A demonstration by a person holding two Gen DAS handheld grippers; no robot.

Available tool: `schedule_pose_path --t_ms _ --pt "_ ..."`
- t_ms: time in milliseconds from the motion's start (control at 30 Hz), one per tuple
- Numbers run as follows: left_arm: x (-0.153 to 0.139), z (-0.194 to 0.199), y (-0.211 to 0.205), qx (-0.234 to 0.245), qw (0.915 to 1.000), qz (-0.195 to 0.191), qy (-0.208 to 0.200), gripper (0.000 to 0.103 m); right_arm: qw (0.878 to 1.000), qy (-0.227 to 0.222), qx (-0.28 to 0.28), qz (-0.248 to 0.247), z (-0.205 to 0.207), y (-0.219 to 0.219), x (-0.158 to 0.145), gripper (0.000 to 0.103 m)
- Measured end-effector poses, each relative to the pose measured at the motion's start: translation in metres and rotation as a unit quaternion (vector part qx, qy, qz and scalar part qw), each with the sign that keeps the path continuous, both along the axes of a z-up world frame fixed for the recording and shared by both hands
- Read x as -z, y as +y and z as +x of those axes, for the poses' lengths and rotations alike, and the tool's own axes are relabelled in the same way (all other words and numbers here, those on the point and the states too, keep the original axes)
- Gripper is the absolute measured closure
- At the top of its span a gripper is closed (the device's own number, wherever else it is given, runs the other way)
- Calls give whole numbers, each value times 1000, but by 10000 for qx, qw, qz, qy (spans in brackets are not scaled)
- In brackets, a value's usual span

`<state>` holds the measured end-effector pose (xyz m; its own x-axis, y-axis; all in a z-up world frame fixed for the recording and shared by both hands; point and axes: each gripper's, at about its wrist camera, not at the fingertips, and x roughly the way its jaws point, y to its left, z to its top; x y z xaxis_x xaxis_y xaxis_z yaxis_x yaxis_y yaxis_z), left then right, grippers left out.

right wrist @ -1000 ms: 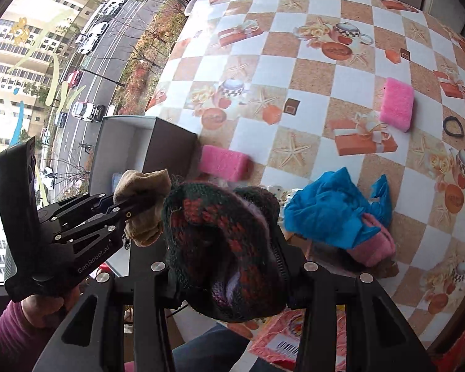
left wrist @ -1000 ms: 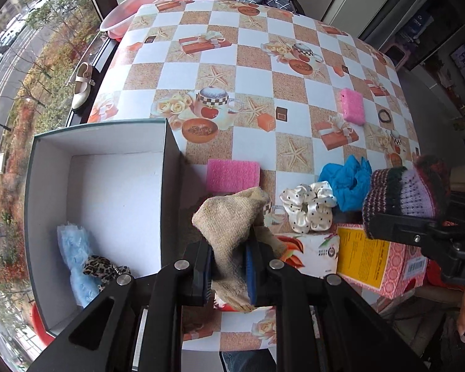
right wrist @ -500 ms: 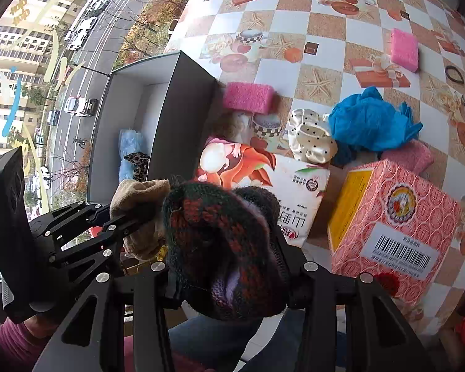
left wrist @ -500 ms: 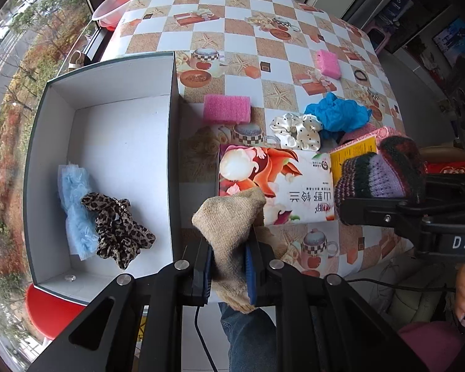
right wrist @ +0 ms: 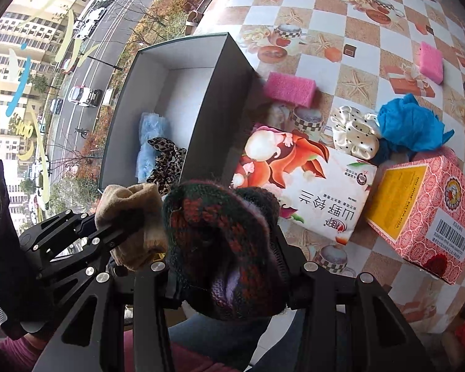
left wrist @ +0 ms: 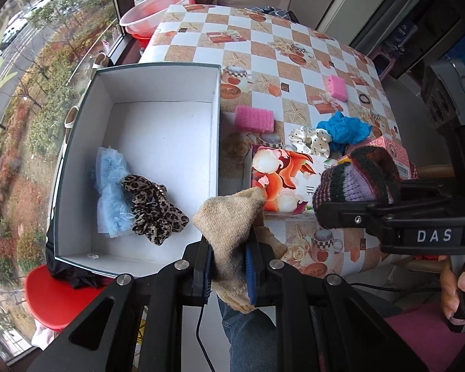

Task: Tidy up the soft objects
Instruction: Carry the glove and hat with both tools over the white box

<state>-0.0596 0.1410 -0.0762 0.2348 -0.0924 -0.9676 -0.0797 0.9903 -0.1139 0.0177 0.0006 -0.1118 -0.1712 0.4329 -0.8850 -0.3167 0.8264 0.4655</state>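
From the left wrist, the left gripper (left wrist: 229, 266) pinches a limp beige knitted sock (left wrist: 229, 220) mid-body, near the white open box (left wrist: 158, 71); light, it should drape.

From the right wrist, the right gripper (right wrist: 223, 266) squeezes a bulky dark multicoloured knitted item (right wrist: 220, 241), soft and compressible, above the checkered counter (right wrist: 356, 31).

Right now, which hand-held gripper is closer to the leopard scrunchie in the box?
Left. The left hand-held gripper, holding a beige sock, sits just beside the box corner near the leopard scrunchie. The right hand-held gripper, holding a knitted sock, is farther off, over the tissue pack.
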Motion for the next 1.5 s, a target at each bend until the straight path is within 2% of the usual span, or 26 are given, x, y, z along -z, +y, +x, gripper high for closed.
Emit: schedule_pose_path --t_ms 267,567,1500 --pt "-5 -11 37 -727 9972 -42 -166 84 9985 -84 -542 -71 -2 33 -2 57" --pt "-4 -21 61 -1177 9928 -37 -218 84 9953 -158 -945 -128 -3 59 -5 57" --pt "3 -19 87 -1464 9891 -41 -135 84 9934 -52 -1130 -163 3 76 -1 57"
